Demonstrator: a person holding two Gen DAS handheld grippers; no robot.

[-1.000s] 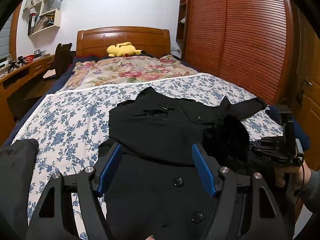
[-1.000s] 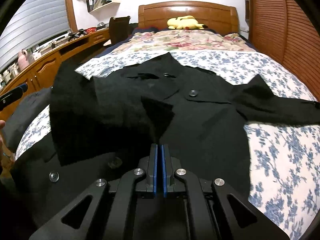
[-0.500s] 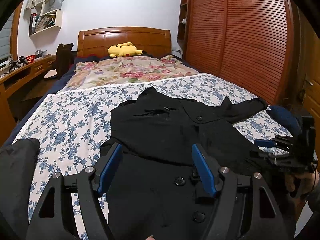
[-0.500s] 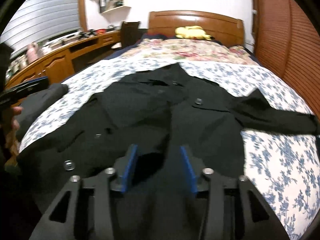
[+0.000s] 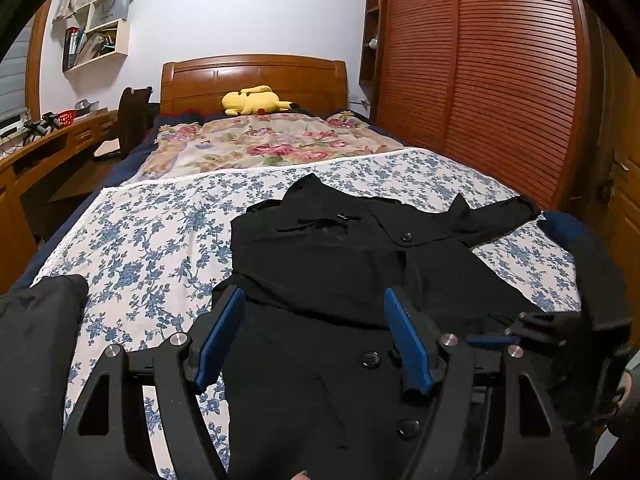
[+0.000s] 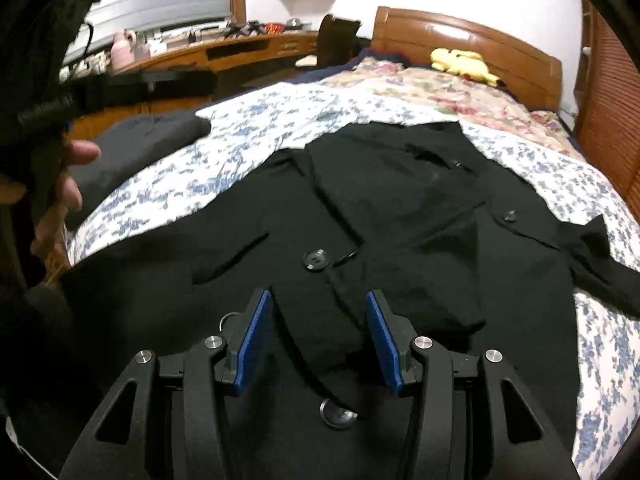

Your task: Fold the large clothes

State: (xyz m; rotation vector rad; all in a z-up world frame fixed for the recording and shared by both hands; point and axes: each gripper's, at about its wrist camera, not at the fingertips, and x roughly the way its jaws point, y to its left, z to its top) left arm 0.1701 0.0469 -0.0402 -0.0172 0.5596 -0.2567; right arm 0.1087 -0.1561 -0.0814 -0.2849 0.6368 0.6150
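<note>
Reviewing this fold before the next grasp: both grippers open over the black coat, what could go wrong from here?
1. The right sleeve is spread out near the bed edge; folding the body first could drag it off.
2. The folded-over left flap lies loose, unheld, and may slide when the coat is lifted.
3. The left hand-held gripper and the right hand-held gripper hover over thick layers with buttons; a pinch might catch only the top layer.
</note>
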